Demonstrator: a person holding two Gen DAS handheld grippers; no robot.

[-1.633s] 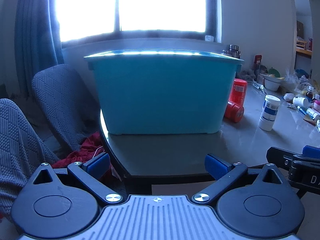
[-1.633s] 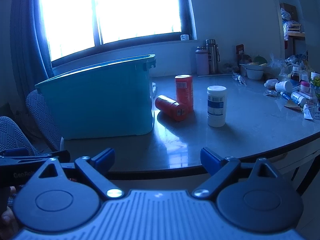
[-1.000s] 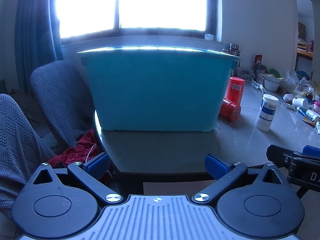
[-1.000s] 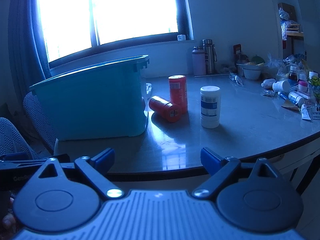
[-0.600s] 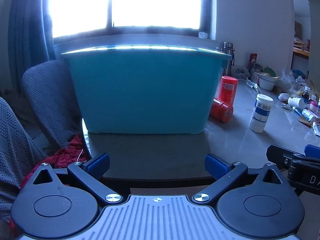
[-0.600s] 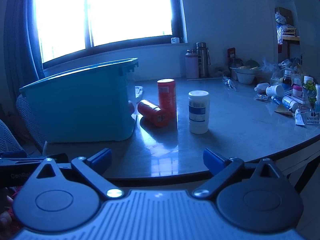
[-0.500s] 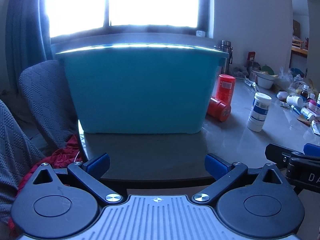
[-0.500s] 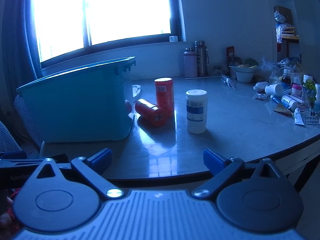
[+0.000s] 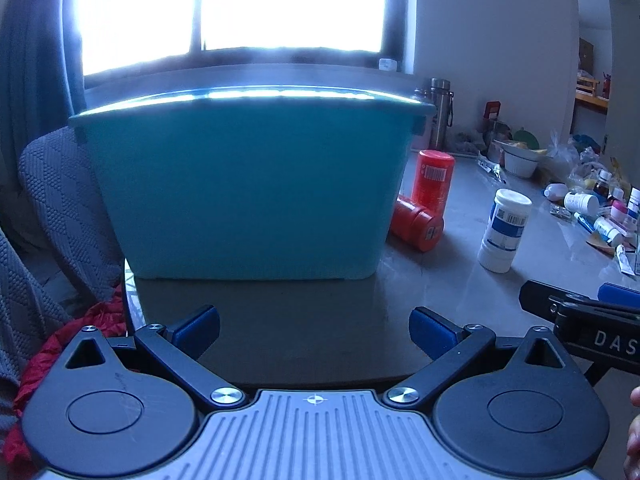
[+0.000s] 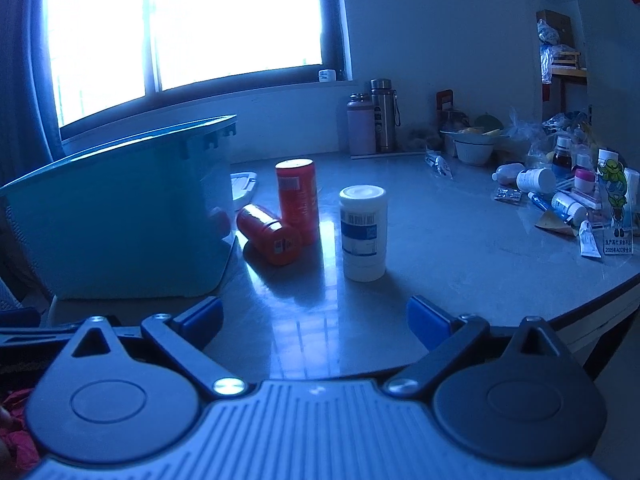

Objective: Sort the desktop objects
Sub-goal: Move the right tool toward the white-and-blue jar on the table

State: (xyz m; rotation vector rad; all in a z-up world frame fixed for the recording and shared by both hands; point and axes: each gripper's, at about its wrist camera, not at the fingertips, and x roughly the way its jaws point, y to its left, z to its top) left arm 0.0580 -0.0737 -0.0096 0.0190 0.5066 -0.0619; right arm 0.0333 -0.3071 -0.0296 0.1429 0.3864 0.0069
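A big teal plastic bin (image 9: 248, 192) (image 10: 120, 216) stands on the grey table (image 10: 440, 248) near its left end. Right of it an orange canister (image 10: 297, 200) (image 9: 436, 180) stands upright and a second orange canister (image 10: 270, 234) (image 9: 416, 222) lies on its side against it. A white bottle with a blue label (image 10: 363, 232) (image 9: 505, 230) stands a little further right. My left gripper (image 9: 314, 330) is open and empty, facing the bin's wall. My right gripper (image 10: 316, 320) is open and empty, over the table's front edge, short of the white bottle.
Small bottles, tubes and packets (image 10: 560, 200) crowd the table's right side, with a bowl (image 10: 474, 150) and two flasks (image 10: 372, 120) at the back. Grey padded chairs (image 9: 60, 208) and red cloth (image 9: 80, 344) lie left of the table. The right gripper's arm (image 9: 588, 332) shows at right.
Both grippers have moved forward toward the table; the bin, canisters and white bottle loom larger and the table edge sits lower. The right jaws stand slightly wider than before.
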